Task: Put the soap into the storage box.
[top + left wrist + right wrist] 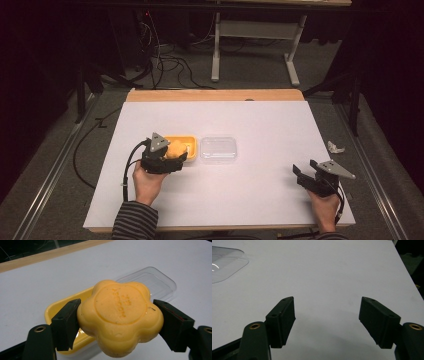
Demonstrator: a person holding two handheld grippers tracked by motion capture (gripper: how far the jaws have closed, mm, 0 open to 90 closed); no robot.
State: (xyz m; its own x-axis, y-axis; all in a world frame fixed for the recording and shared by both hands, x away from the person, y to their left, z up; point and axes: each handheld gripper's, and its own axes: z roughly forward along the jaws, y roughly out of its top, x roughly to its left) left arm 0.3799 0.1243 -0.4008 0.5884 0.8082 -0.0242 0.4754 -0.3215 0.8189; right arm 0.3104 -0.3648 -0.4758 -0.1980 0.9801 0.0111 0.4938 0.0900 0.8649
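My left gripper (175, 156) (117, 320) is shut on a flower-shaped orange soap bar (120, 315) (175, 150), held just above the near edge of a yellow soap dish (182, 142) (53, 311). A clear plastic lid (218, 148) (152, 281) (224, 263) lies flat on the table right beside the dish. My right gripper (306, 172) (327, 320) rests near the table's front right corner, its jaws wide open with nothing between them.
A white sheet covers the wooden table (215, 95). A crumpled white scrap (335, 147) lies off the table's right edge. Cables (170, 62) and a metal table frame (250, 40) stand on the floor behind.
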